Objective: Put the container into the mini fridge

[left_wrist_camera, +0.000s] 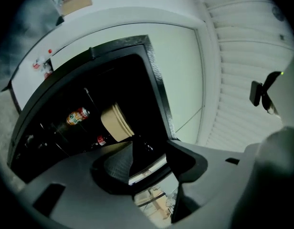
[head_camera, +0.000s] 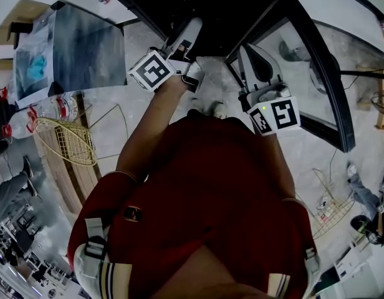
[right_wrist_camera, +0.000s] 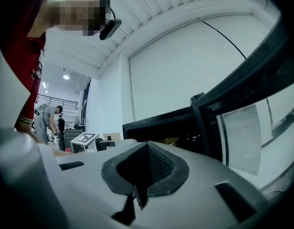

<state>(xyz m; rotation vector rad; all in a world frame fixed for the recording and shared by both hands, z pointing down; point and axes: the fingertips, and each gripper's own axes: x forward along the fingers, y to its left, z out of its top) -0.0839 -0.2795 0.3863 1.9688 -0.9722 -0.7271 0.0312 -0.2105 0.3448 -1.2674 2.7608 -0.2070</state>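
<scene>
Beige container lying inside the open mini fridge, tilted on a shelf just beside a can (exactly where the task wants it). Left gripper before the opening, jaws apart, nothing between them. Right gripper with jaws together, empty, near the glass door. Left over, at most, shutting that door. Tight between frame and door edge; open floor behind.

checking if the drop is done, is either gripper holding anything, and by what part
Nothing is held. The left gripper has jaws apart and empty, with the container inside the mini fridge; the right gripper is shut on nothing.
</scene>
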